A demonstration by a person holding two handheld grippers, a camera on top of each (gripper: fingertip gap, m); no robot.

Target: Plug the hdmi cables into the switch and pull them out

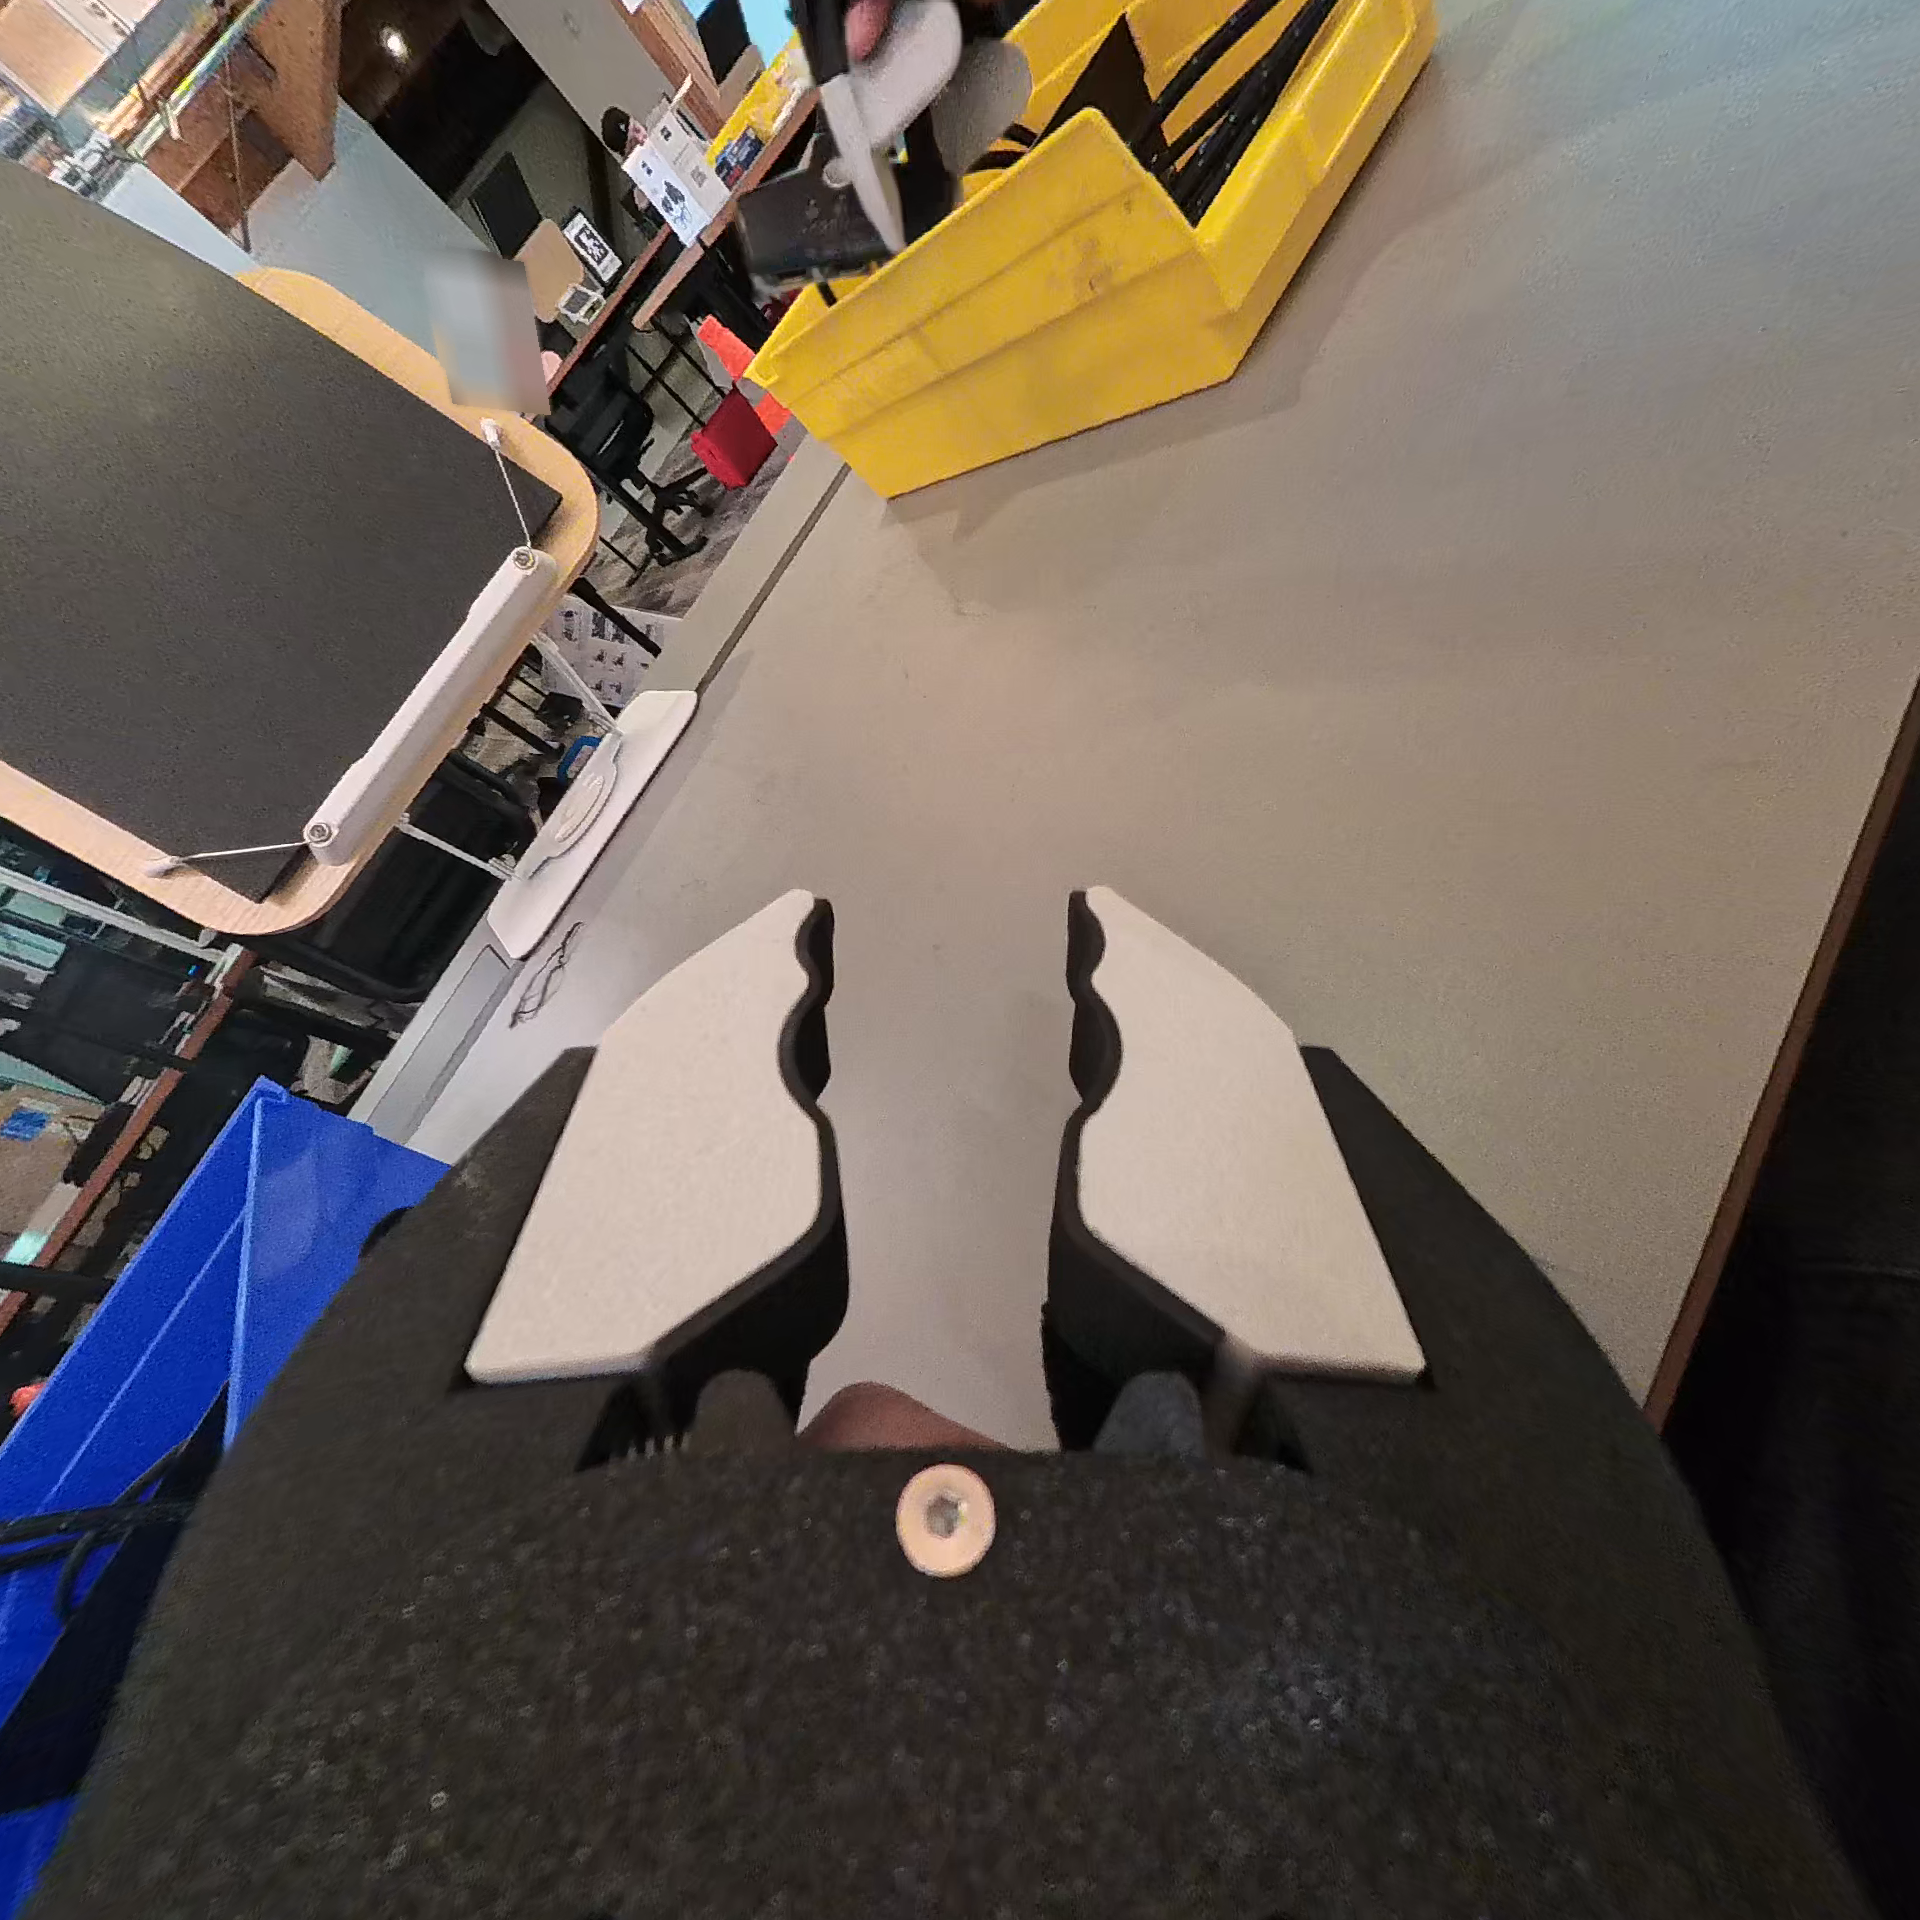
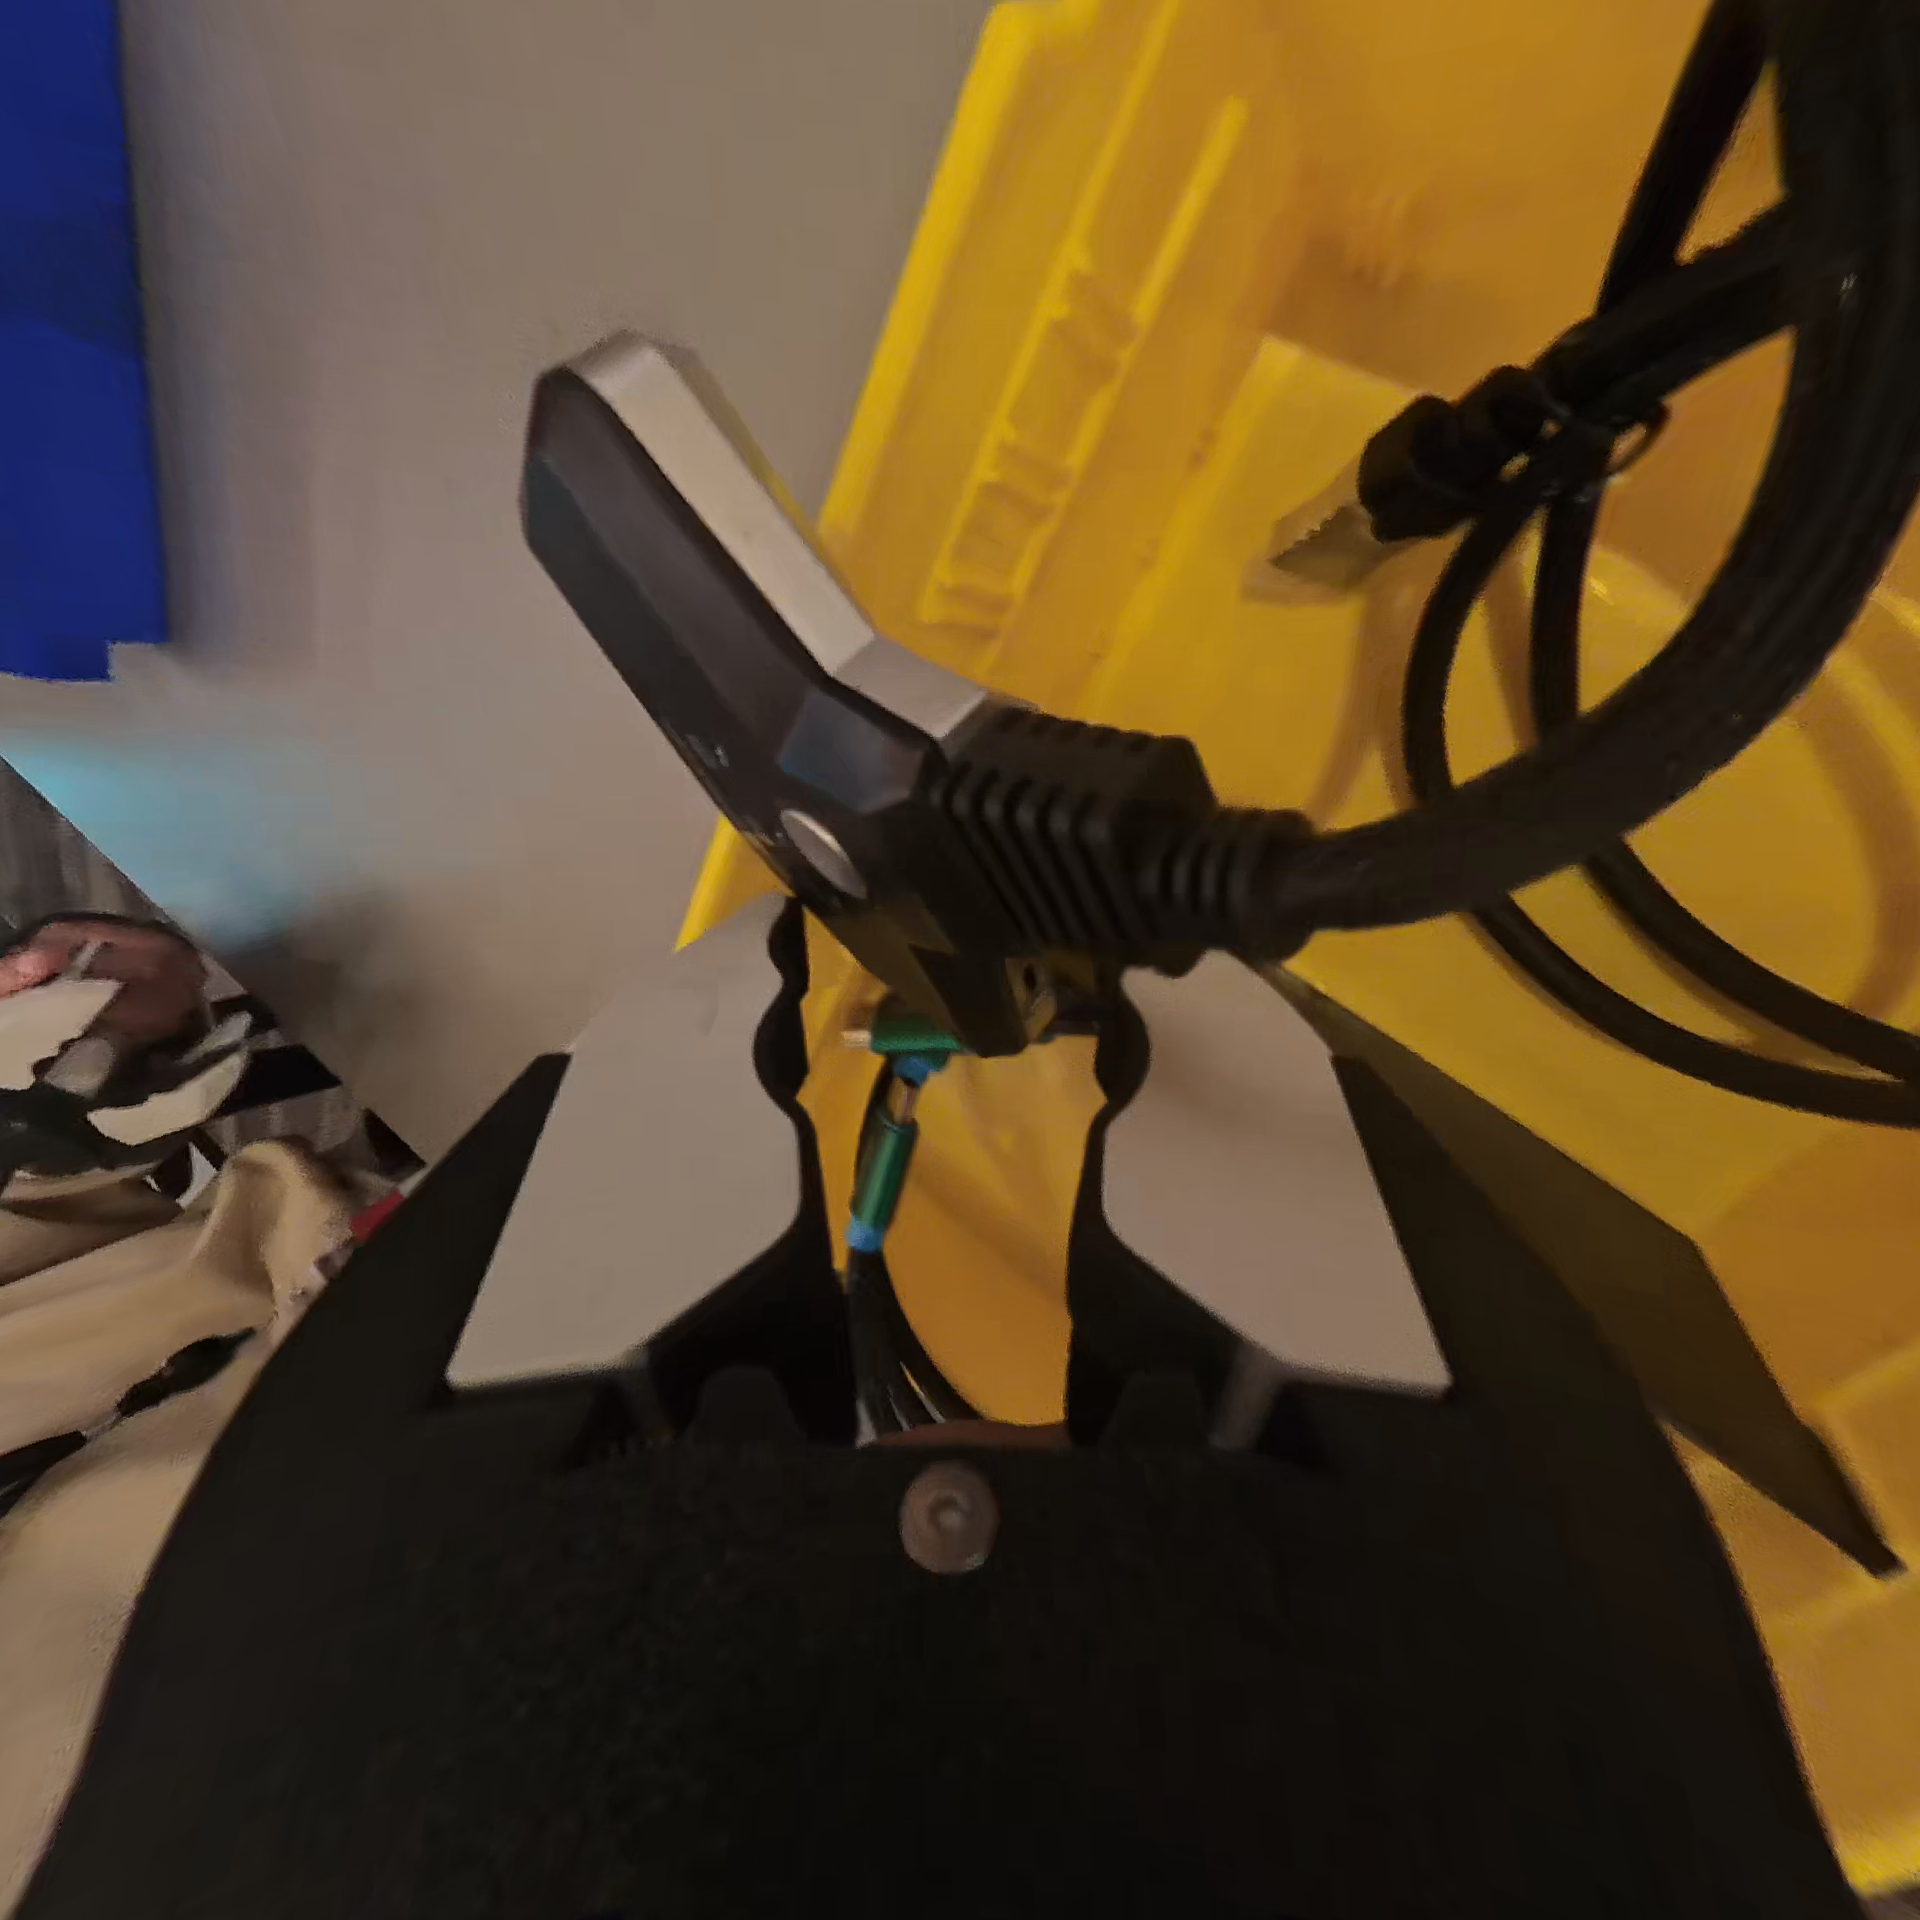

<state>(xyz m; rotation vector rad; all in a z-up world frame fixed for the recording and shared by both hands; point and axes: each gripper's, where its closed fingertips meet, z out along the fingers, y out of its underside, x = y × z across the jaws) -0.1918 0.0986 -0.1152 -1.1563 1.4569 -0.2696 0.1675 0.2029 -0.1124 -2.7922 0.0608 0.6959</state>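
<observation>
My right gripper [image 2: 951,977] is shut on one end of the HDMI switch [image 2: 675,582], a flat black box with a silver edge, and holds it tilted up over the yellow bin [image 2: 1091,312]. A black braided HDMI cable [image 2: 1455,862] is plugged into the switch beside my fingers. A thin green-tipped lead [image 2: 894,1153] hangs below it. A loose HDMI plug [image 2: 1340,530] with a metal tip lies among coiled cables in the bin. My left gripper [image 1: 951,914] is open and empty above the grey table [image 1: 1247,675]. The right gripper [image 1: 883,135] with the switch [image 1: 810,223] shows far off.
Two yellow bins [image 1: 1039,343] with black cables stand at the table's far end. A blue bin [image 1: 187,1299] is at my left, also in the right wrist view [image 2: 62,312]. A dark panel with a wooden rim [image 1: 208,520] stands left. The table edge [image 1: 1787,1039] runs on the right. Across from one pair of fingers to the other is roughly 40 cm.
</observation>
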